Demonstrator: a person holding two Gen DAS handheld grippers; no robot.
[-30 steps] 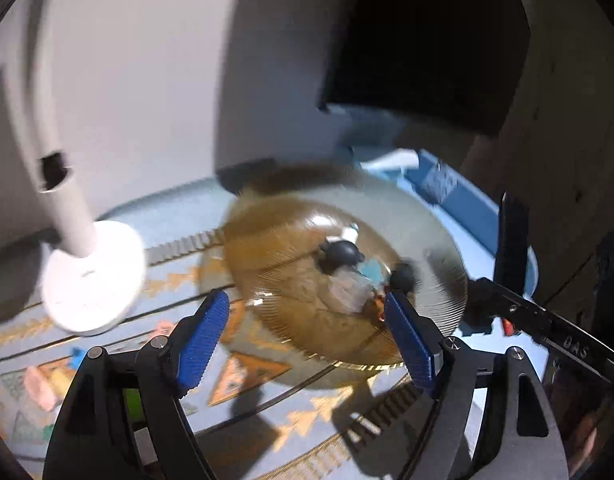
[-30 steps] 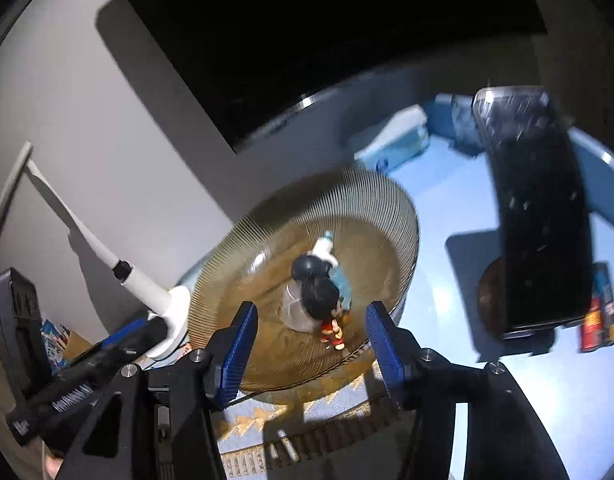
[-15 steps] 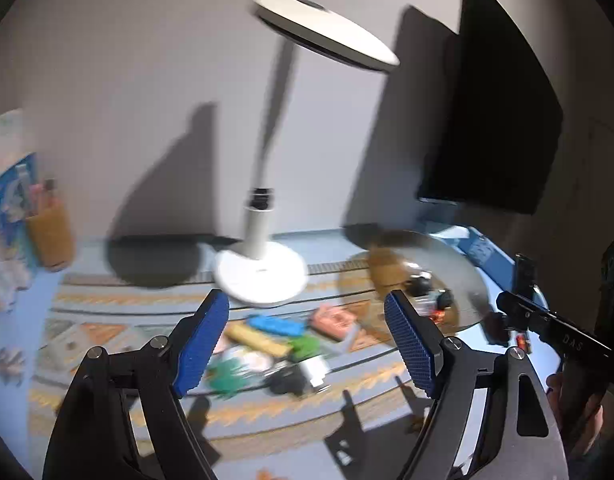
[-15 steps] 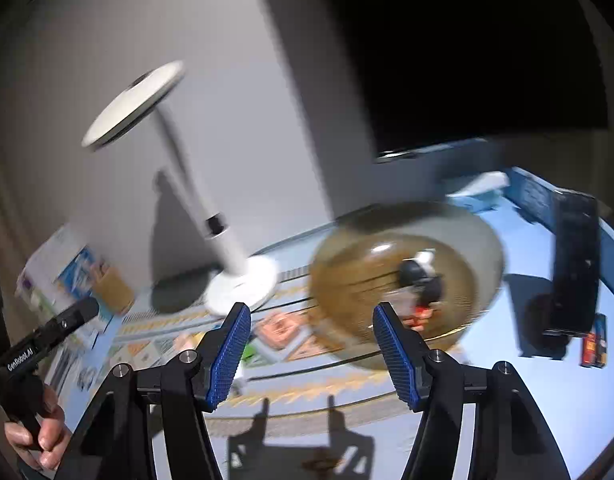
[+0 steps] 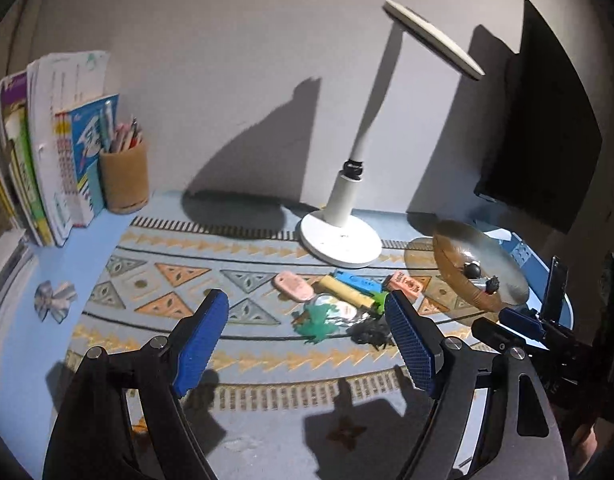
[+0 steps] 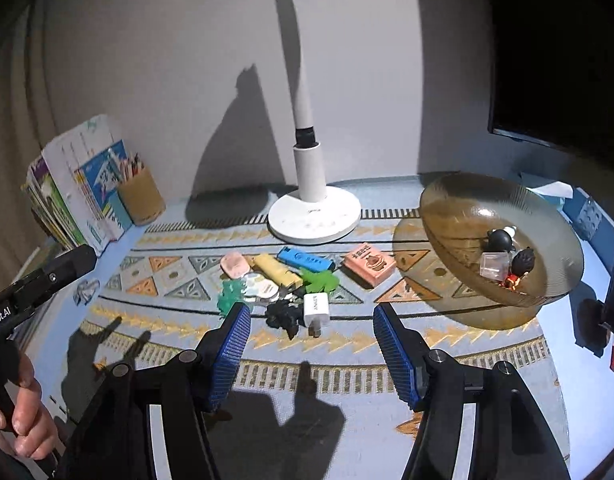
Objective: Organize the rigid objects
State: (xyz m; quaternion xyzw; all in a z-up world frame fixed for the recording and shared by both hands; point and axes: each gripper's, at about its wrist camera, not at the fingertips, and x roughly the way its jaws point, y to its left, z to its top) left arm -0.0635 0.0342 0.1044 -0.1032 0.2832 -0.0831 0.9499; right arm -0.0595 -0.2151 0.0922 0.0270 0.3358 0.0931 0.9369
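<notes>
The white charger (image 6: 315,309) lay on the mat just ahead of the right gripper (image 6: 311,344), long axis pointing toward it; its jaws stood apart, empty, having just widened. The left gripper (image 5: 307,340), open and empty, sat farther off; the amber bowl (image 6: 467,208) stood right

A pale blue table (image 6: 587,280) carries a patterned mat (image 6: 187,264); on the mat stand a white lamp base (image 6: 314,220) and an amber ribbed dish (image 6: 503,200), with small objects (image 6: 291,280) clustered between them; books (image 6: 75,196) and a pencil cup (image 6: 141,196) stand at the far left corner; a crumpled wrapper (image 5: 54,299) lies on bare blue beside the mat.
</notes>
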